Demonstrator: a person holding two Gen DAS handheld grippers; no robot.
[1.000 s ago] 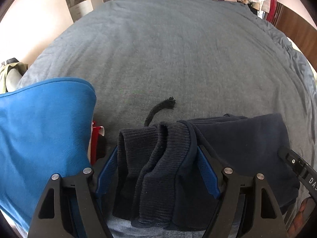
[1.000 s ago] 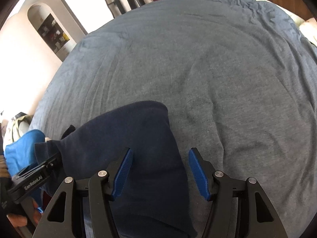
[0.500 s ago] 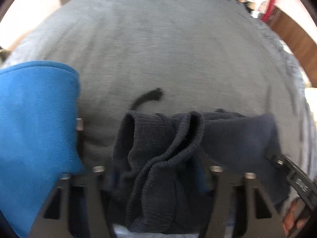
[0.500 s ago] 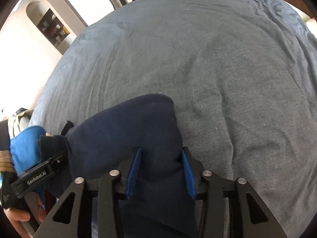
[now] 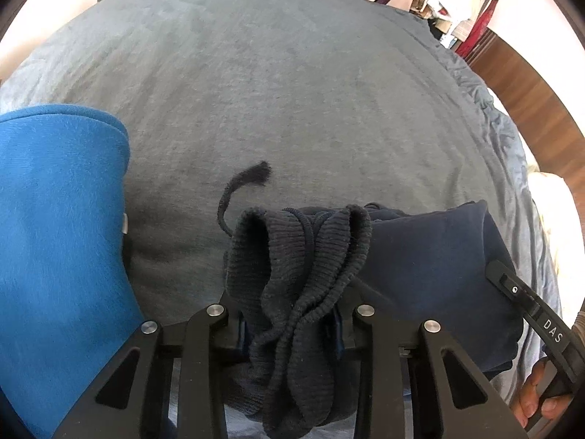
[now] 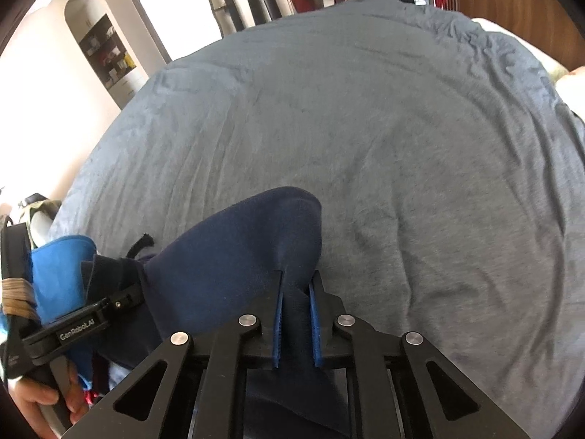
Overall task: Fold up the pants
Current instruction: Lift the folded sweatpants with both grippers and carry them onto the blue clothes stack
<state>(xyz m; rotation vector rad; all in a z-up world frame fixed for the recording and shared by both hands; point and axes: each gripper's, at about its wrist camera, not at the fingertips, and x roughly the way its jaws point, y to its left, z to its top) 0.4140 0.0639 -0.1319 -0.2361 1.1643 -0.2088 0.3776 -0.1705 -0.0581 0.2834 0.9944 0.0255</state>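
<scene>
The navy pants lie bunched at the near edge of a grey bed. My left gripper is shut on their ribbed waistband, which bulges up between the jaws; a dark drawstring trails out onto the sheet. My right gripper is shut on a fold of the smooth navy pants fabric, with its blue pads pressing the cloth from both sides.
A grey bedsheet stretches far ahead. A blue garment lies at the left, also in the right wrist view. Hanging clothes and a wooden headboard stand at the far right.
Both grippers have closed: the left on the ribbed waistband, the right on the navy fabric. Both were open around the cloth a second ago.
</scene>
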